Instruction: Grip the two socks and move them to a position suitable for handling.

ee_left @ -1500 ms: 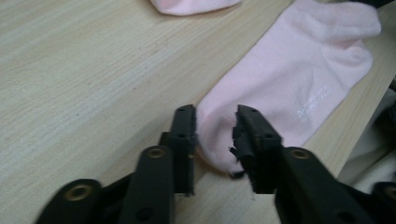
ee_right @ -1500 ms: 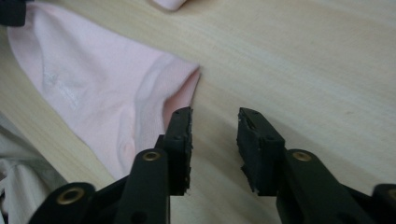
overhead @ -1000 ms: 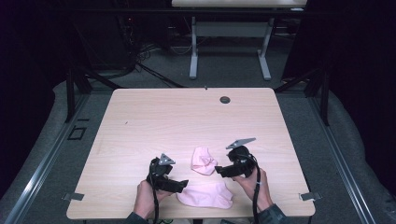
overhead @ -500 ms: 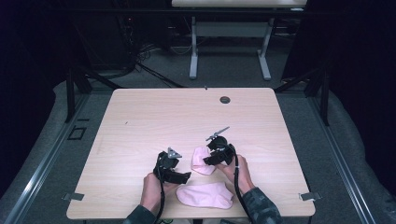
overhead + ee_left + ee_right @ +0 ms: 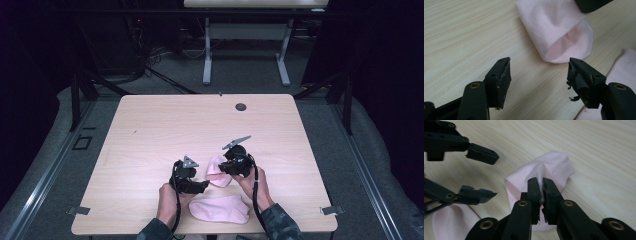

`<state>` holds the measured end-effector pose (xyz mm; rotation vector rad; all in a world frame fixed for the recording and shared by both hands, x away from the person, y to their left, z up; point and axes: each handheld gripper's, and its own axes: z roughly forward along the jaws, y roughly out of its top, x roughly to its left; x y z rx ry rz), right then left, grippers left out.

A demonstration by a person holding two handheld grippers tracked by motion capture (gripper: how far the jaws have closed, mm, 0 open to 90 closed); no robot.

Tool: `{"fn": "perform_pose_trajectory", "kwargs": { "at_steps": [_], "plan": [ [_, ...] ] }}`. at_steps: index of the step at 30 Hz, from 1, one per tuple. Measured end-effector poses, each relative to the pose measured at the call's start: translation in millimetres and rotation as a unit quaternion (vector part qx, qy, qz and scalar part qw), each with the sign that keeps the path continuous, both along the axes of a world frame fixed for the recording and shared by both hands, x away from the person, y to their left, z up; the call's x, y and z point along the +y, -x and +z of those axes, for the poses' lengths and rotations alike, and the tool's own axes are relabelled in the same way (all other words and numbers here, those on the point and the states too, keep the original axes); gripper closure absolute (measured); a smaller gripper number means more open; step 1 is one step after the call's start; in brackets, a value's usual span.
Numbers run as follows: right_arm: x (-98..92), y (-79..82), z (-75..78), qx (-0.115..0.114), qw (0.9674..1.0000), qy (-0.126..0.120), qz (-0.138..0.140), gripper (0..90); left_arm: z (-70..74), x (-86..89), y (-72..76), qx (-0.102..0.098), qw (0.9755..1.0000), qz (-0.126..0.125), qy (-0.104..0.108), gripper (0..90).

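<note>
Near the table's point(image 5: 150, 125) front edge, the right tongs point(image 5: 541, 185) are clenched on a pinched fold of a small pink sock point(image 5: 554, 167), having just been closing on its fabric. The left tongs point(image 5: 539, 72), just beside it, stand released with nothing between the jaws, though they have been narrowing. A second pink sock point(image 5: 220, 209) lies flat closer to the front edge.

A light wooden table point(image 5: 150, 130) stands on grey floor point(image 5: 380, 165). Behind it, a white-legged desk point(image 5: 245, 50); the surroundings lie dark
</note>
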<state>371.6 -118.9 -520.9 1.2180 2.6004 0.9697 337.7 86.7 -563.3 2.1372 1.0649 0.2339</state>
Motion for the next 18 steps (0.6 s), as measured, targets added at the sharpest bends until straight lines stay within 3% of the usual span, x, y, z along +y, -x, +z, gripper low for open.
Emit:
{"fn": "perform_pose_trajectory", "kwargs": {
  "at_steps": [4, 8, 12, 15, 18],
  "plan": [
    [-0.1, 6.7, 15.6, -0.017, 0.9997, -0.016, 0.002, 85.0, -1.4, -2.5, -2.5, 0.004, 0.9998, -0.003, 0.02, 36.7],
    [1.2, 13.2, 30.2, -0.034, 0.9992, -0.021, 0.009, 85.0, -1.0, -4.8, -3.0, -0.004, 0.9993, -0.005, 0.036, 40.1],
    [1.9, 17.8, 39.5, -0.048, 0.9983, -0.028, 0.014, 85.0, 2.8, -3.5, -2.5, -0.023, 0.9986, 0.005, 0.047, 63.1],
    [1.0, 20.3, 44.2, -0.055, 0.9979, -0.03, 0.015, 85.0, 6.5, -1.2, -2.9, -0.034, 0.9987, 0.004, 0.038, 82.2],
    [-2.2, 22.2, 48.5, -0.061, 0.9975, -0.031, 0.017, 85.0, 12.9, 0.6, -1.9, -0.046, 0.9987, 0.004, 0.021, 88.7]
  ]
}}
